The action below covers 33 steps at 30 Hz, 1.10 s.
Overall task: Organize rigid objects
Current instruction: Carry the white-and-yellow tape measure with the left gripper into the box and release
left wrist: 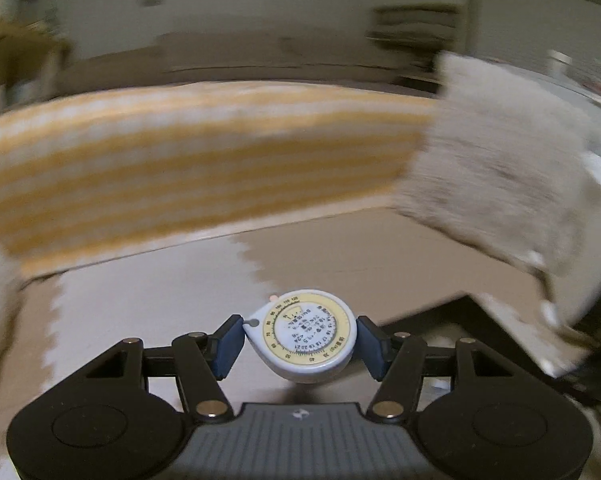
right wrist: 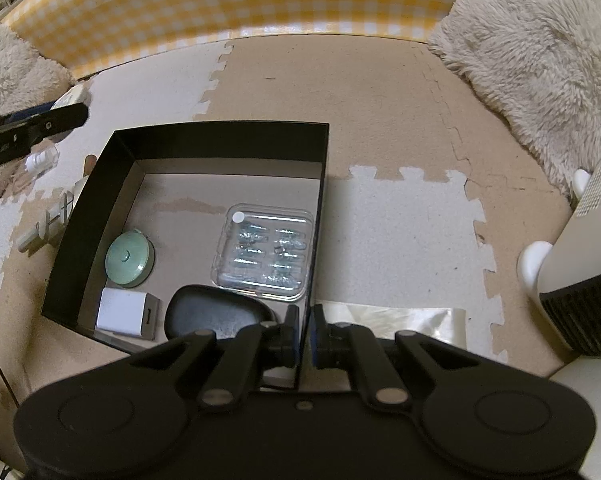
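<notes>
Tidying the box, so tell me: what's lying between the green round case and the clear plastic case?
Nothing: bare box floor separates green round case and clear plastic case, per right wrist view.

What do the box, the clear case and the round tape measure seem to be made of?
Box: likely cardboard, matte black outside, thin straight walls, grey raw floor.
Clear case: glossy see-through plastic with glare.
Tape measure: smooth white plastic shell, probably a printed dial.

The round measuring tape carries a yellow dial ring printed with scale numbers, among them 110 and 120; its inner characters are too small to read.
</notes>
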{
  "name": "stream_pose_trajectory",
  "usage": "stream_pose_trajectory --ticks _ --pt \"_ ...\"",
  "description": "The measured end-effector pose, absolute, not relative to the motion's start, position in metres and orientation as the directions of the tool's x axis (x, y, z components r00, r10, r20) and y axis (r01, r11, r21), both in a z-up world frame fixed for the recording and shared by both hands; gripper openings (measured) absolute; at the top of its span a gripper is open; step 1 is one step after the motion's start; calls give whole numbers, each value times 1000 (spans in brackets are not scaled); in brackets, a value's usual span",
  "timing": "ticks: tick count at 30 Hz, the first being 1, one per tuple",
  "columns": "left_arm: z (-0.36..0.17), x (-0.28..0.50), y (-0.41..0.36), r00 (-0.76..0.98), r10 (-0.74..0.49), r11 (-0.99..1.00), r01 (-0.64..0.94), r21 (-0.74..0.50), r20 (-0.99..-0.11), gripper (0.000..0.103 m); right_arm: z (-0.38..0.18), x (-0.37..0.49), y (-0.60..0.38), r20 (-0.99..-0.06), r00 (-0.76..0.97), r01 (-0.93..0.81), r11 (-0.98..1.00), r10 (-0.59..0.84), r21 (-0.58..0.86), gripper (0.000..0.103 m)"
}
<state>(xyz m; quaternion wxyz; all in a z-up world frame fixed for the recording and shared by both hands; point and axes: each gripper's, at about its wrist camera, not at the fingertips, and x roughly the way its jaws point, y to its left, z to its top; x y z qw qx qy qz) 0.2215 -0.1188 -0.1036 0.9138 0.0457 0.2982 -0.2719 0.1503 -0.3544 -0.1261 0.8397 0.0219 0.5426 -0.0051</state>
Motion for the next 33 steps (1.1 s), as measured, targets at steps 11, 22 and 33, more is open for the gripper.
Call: stream_pose_trajectory --ticks 11,22,33 --pt "-137 190 -183 465 -522 679 734 -18 -715 61 -126 150 -355 -911 411 32 999 16 32 6" --pt "-164 188 -186 447 -489 675 738 0 -749 61 -126 150 -354 -912 411 31 999 14 30 6" --pt "-163 192 -184 413 -496 682 730 -48 -764 90 -126 150 -354 -912 411 31 999 15 30 6"
